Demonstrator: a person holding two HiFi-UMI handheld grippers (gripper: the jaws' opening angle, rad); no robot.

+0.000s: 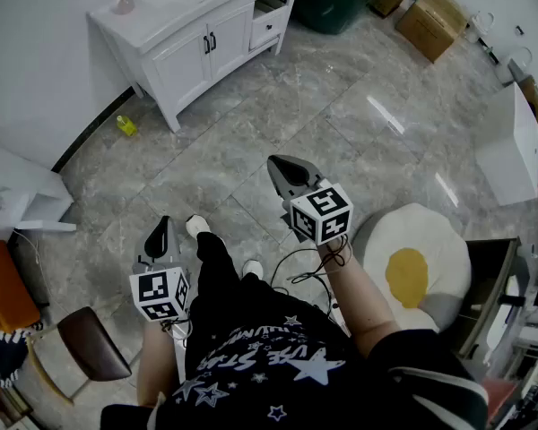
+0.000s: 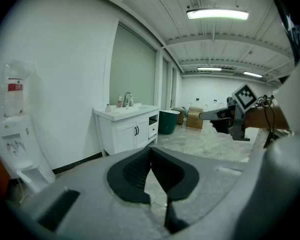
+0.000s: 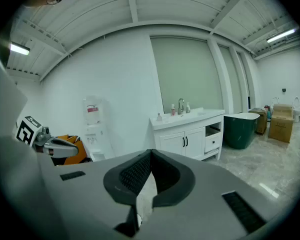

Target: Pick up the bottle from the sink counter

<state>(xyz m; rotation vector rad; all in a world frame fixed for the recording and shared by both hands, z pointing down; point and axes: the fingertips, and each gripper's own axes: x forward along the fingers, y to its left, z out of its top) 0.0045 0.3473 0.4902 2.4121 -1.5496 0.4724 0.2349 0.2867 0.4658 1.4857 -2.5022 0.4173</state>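
The white sink counter (image 1: 175, 16) stands at the far upper left across the floor, several steps from me. A small pink bottle (image 1: 122, 5) sits on its left end, and it shows with other small bottles (image 3: 173, 111) by the faucet in the right gripper view. The left gripper view has the counter (image 2: 126, 112) far off too. My left gripper (image 1: 161, 226) and right gripper (image 1: 283, 163) hover over the floor, both shut with nothing between the jaws. Their tips meet in each gripper's own view (image 2: 151, 149) (image 3: 150, 152).
A yellow bottle (image 1: 126, 125) lies on the floor by the wall. A green tub (image 1: 327, 7) and cardboard boxes (image 1: 430, 21) stand beyond the counter. A water dispenser (image 1: 9, 195) is at left, a brown stool (image 1: 94, 343) and an egg-shaped cushion (image 1: 412, 267) near my feet.
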